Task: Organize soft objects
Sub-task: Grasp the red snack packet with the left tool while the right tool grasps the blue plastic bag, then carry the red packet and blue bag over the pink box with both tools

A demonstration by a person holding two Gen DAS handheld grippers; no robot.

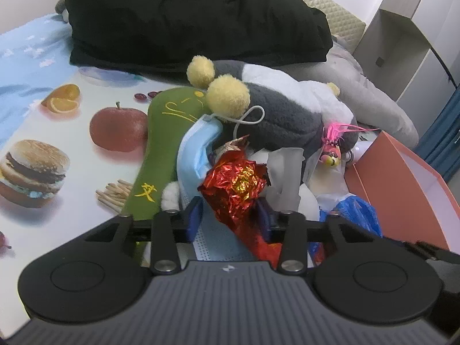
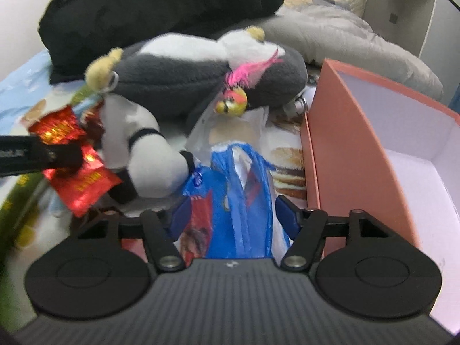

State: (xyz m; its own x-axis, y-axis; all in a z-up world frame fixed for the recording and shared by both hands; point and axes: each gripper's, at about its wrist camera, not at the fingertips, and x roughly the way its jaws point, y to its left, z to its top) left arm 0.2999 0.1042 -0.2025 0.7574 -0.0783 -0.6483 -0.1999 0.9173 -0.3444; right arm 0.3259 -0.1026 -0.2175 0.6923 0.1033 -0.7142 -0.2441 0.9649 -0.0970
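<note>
My left gripper [image 1: 229, 211] is shut on a crumpled red foil wrapper [image 1: 234, 184], held over a blue face mask [image 1: 195, 149]; the wrapper also shows in the right wrist view [image 2: 77, 184] with the left gripper's finger across it. A grey and white plush toy [image 1: 276, 109] with yellow pom-poms lies behind, beside a green plush [image 1: 164, 143]. My right gripper [image 2: 233, 215] is open around a blue plastic bag [image 2: 244, 201], just left of an orange box [image 2: 339, 143]. The grey plush [image 2: 178, 77] lies ahead of it.
A black garment [image 1: 187, 17] and a grey pillow [image 1: 373, 97] lie at the back. The cloth [image 1: 57, 132] is printed with food pictures. A pink feather charm [image 2: 235, 97] hangs on the plush. A grey cabinet [image 1: 402, 43] stands at the right.
</note>
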